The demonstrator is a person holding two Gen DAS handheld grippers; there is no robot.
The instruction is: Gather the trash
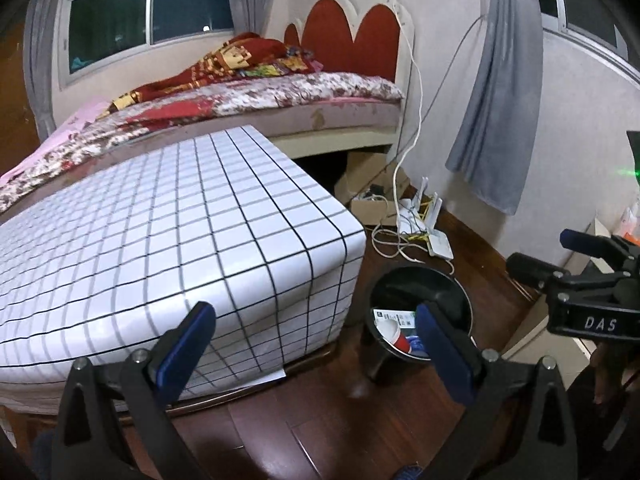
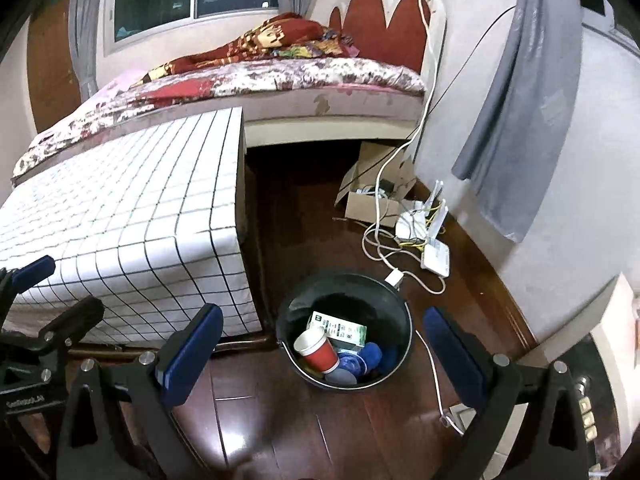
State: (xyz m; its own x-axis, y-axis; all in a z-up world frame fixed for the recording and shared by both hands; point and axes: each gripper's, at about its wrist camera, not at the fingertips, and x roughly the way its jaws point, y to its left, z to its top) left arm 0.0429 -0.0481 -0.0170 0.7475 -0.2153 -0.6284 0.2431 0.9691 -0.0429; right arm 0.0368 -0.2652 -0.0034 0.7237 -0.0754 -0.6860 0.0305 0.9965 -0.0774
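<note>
Here, both handheld grippers hung over a dark wooden floor point(image 2: 320, 432) with nothing between their jaws. The right gripper point(image 2: 320, 352) hovered directly above a black bucket point(image 2: 396, 320), jaws spread wide and empty; the left gripper point(image 1: 316, 344) was just beside the bucket, on the side nearer a bench draped in a white gridded cloth point(image 1: 160, 232), its jaws likewise parted and bare.

Inside the bucket lay the collected trash: a red paper cup point(image 2: 318, 350) on its side, a white-and-green carton point(image 2: 338, 328) behind it, and blue crumpled items point(image 2: 368, 354) towards the bucket's far side from the bench. What the blue pieces were could not be told.

The gridded cloth showed no litter on the part in view. Beyond the bucket, away from the grippers, a router point(image 2: 434, 256), loose white cables point(image 2: 384, 248) and an open cardboard box point(image 2: 372, 204) sat by the wall; these looked like household gear rather than rubbish. A bed point(image 2: 280, 76) with a floral cover stood behind the bench.

Judged from this, the drop-off step appeared done, with the task near its end or complete. Any next move would call for scanning the floor around the bucket and the bench for stray litter, then reaching with open jaws, taking care to stay out of the cables just beside the bucket's rim.
</note>
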